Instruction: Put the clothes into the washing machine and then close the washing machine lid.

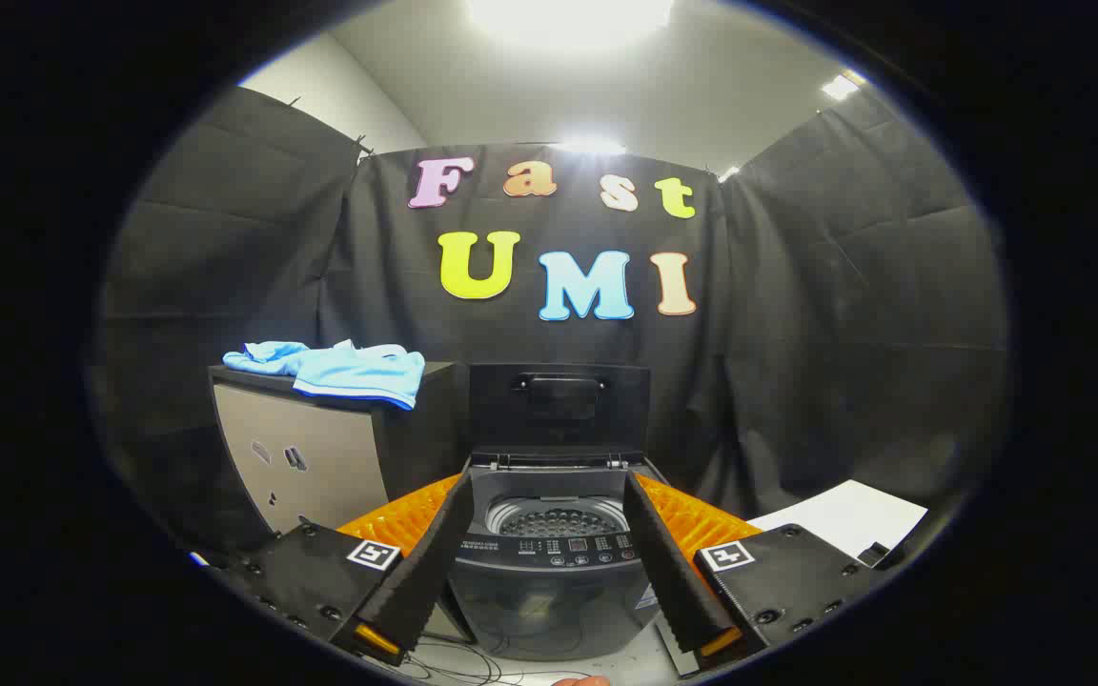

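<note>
A small dark washing machine (549, 562) stands straight ahead of my gripper (547, 495), seen between the two fingers. Its lid (559, 405) is raised upright at the back, and the perforated drum (557, 521) lies bare below it. Light blue clothes (335, 370) are heaped on top of a grey cabinet (306, 453), to the left of the machine and beyond my left finger (430, 553). My gripper is open, fingers spread wide with nothing between them.
The grey cabinet stands close against the machine's left side. A white sheet (849, 514) lies on a surface to the right. Thin cables (473, 662) trail on the floor in front of the machine. Black cloth walls enclose the booth.
</note>
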The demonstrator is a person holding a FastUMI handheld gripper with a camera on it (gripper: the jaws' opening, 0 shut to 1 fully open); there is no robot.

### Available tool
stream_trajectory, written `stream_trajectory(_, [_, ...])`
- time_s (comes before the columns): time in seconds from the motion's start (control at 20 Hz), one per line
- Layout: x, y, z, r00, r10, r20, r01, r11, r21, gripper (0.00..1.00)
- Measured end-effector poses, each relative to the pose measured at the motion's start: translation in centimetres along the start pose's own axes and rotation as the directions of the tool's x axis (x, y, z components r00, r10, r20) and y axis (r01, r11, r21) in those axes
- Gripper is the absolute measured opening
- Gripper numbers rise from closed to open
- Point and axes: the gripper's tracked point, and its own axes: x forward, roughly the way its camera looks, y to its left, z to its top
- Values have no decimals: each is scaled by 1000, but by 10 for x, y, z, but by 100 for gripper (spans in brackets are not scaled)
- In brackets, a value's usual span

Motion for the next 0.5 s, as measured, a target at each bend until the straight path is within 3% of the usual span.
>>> stream_trajectory(0.5, [5, -1, -1, 1000, -9, -5, 9, 1000, -13, 98])
